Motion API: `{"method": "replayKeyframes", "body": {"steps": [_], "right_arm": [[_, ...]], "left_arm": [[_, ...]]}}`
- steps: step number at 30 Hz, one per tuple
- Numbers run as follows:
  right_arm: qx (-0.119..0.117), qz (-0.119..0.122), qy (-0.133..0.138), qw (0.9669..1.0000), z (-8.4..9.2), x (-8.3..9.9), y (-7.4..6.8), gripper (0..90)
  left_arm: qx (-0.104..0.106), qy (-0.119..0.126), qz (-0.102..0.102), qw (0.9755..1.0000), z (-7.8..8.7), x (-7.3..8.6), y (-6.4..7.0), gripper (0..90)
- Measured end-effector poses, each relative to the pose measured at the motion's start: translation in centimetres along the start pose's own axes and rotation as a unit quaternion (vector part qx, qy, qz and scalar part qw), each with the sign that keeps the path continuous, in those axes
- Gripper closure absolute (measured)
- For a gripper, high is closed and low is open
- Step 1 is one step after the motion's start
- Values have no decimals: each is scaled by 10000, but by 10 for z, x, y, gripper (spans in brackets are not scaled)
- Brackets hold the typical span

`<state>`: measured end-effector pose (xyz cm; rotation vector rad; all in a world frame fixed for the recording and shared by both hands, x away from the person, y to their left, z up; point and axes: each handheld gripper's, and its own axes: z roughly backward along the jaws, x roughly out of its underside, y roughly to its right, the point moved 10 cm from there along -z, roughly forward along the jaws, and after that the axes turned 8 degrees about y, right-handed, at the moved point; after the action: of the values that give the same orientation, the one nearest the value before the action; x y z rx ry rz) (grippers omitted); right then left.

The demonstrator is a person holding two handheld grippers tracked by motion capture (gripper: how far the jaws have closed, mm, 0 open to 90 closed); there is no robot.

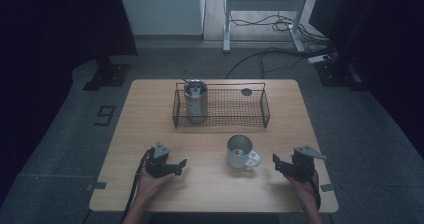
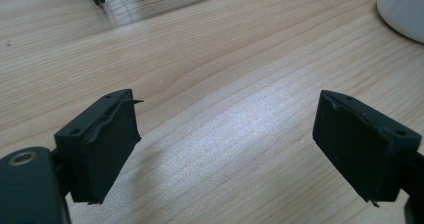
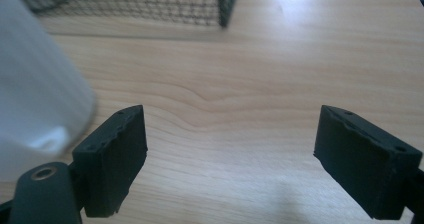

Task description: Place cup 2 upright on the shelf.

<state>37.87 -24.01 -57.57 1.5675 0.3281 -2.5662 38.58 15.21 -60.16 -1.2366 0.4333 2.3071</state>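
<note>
Your high view is dim and bluish, with the room's corners falling to near black around the pale wooden table [image 1: 150,134]. The left gripper view is bright and sharp, with a white sheen of glare on the wood between the jaws. In the right gripper view the white metal mug [image 3: 35,84] is a soft, out-of-focus blur, and the black wire-mesh basket [image 3: 150,4] is hazy too.

A dim room: grey floor [image 1: 60,134] (cables [image 1: 260,59] trailing), white cabinet [image 1: 162,9], metal desk frame [image 1: 262,4] behind.
</note>
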Motion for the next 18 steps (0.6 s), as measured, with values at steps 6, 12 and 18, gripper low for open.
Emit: {"method": "replayKeyframes", "body": {"steps": [6,12,18], "right_arm": [[-334,50,211,9992,9,-15,-19,132],[-713,248,356,9965,20,-31,-46,128],[-969,390,404,9937,24,-38,-70,127]], "left_arm": [[20,-65,43,10000,-2,3,2,111],[36,-136,34,9999,-4,6,5,110],[113,-47,21,9999,-2,4,10,110]]}}
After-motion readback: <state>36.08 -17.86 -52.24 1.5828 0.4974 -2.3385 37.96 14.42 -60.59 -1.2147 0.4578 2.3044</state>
